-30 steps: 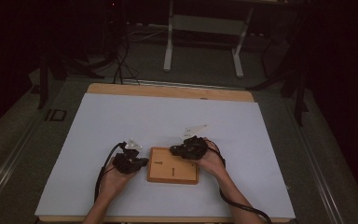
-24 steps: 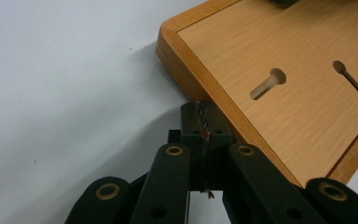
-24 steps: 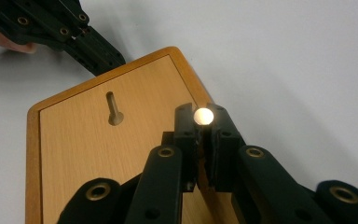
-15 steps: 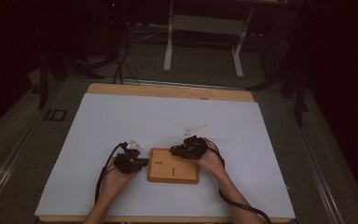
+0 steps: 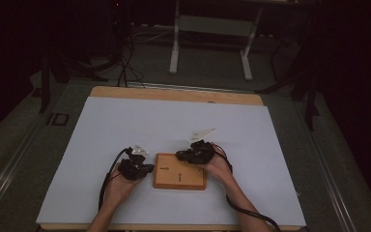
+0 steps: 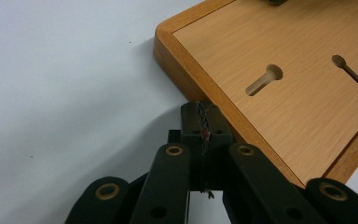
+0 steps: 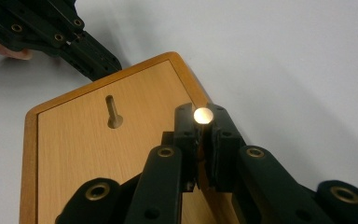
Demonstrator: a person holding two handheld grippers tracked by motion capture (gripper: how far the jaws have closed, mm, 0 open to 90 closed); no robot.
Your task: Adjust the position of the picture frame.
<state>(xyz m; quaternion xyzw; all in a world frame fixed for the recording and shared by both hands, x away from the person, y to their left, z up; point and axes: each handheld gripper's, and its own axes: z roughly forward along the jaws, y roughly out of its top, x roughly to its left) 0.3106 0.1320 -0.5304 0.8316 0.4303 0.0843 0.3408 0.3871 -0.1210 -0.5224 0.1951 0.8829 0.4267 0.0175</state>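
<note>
A wooden board [image 5: 179, 177] with two keyhole slots lies on the white table cover, near the front. My left gripper [image 5: 142, 168] rests at the board's left edge; in the left gripper view its jaws are shut, with the tip [image 6: 204, 116] touching the board's rim [image 6: 193, 70]. My right gripper [image 5: 186, 155] hovers at the board's far right corner. In the right gripper view it [image 7: 203, 122] is shut on a small metal pin with a shiny round head [image 7: 203, 115], over the board's edge. One slot [image 7: 113, 113] lies to its left, and the left gripper [image 7: 98, 58] is beyond it.
The white cover [image 5: 125, 125] spreads wide behind and beside the board. A wooden table edge [image 5: 174, 93] runs along the back. Beyond it are a dark floor, cables and a white stand [image 5: 210, 43]. A cable [image 5: 107, 179] trails from the left gripper.
</note>
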